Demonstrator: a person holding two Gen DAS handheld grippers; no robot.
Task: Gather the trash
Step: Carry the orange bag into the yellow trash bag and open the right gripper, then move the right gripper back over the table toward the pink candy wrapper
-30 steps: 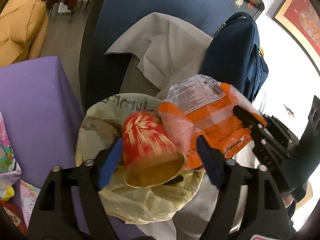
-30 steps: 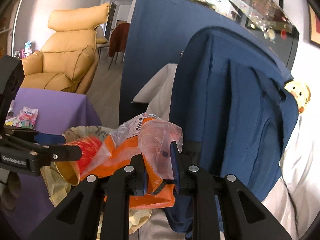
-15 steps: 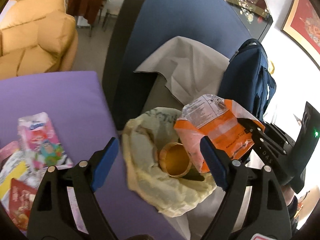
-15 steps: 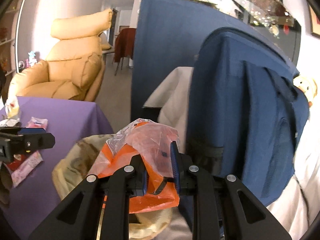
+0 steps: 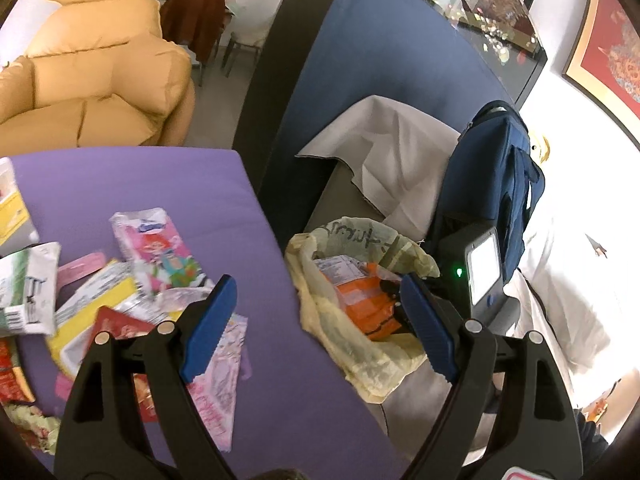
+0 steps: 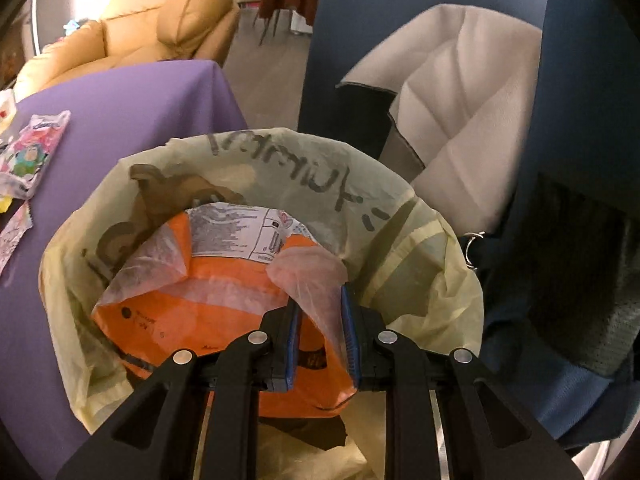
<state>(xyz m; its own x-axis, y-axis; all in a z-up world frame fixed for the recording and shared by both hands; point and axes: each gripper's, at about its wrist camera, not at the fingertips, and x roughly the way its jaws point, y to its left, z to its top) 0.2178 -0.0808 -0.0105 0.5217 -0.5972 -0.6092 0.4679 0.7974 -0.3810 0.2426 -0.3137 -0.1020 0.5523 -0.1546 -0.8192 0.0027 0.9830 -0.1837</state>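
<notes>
Reaching down into the yellow trash bag (image 6: 280, 160), the right gripper (image 6: 320, 320) has its blue-padded jaws a little apart with a clear corner of the orange wrapper (image 6: 208, 300) between them; whether the pads actually pinch the film I cannot tell. The wrapper sits inside the bag mouth, its white printed label toward the far side and its orange body just left of the jaws. The bag rim rings both wrapper and gripper tips.

The left gripper (image 5: 316, 328) hangs with jaws spread wide and nothing between them, above the near right edge of the purple table (image 5: 160, 184). From this view the bag (image 5: 360, 344) lies between its two fingers, just off the table's right edge, with the orange wrapper (image 5: 360, 300) showing inside and the right gripper's black body entering from the right.

On the table to the left lies a pile of loose wrappers (image 5: 120, 288), including a pink cartoon-print packet (image 5: 156, 248). A blue backpack (image 5: 496, 184) stands right of the bag, a grey cloth (image 5: 392, 152) draped behind it, and a tan armchair (image 5: 100, 72) far left.
</notes>
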